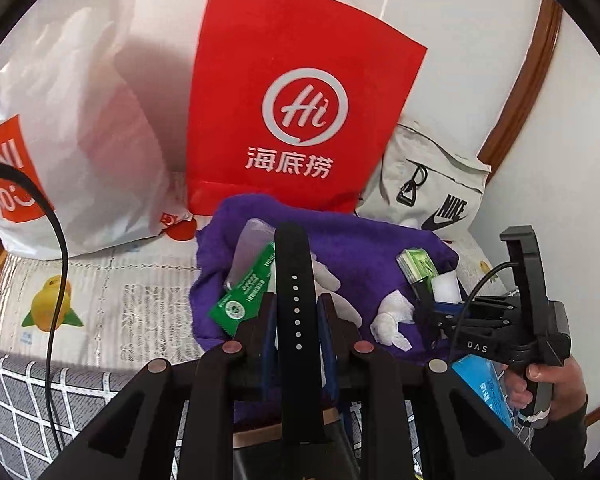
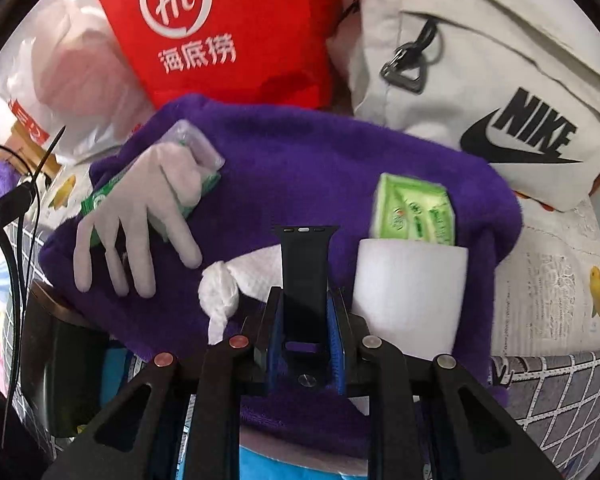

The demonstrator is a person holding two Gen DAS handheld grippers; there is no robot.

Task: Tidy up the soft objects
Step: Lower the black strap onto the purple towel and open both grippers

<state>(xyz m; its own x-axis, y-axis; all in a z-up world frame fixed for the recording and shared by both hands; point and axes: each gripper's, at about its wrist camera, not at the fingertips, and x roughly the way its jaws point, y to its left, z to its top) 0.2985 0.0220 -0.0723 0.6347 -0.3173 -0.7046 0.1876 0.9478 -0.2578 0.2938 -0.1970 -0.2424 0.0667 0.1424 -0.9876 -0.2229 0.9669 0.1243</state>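
Note:
A purple towel (image 1: 360,248) (image 2: 300,152) lies spread on the bed with small things on it. These are a white glove (image 2: 140,216) (image 1: 332,280) over a green sachet (image 1: 240,300), a green tissue pack (image 2: 416,212) (image 1: 416,268), a white foam block (image 2: 408,292) and a crumpled tissue (image 2: 224,292) (image 1: 392,320). My left gripper (image 1: 296,320) is shut on a long black watch strap (image 1: 294,272) with holes, above the towel's near edge. My right gripper (image 2: 304,304) points down over the towel, shut on a short black strap piece (image 2: 304,264). A hand (image 1: 548,380) holds it.
A red paper bag (image 1: 300,100) (image 2: 228,32), a white plastic bag (image 1: 72,120) and a pale Nike pouch (image 1: 432,184) (image 2: 500,92) stand behind the towel against the wall. A black cable (image 1: 60,280) hangs at left. A blue packet (image 1: 484,388) lies under the towel's right side.

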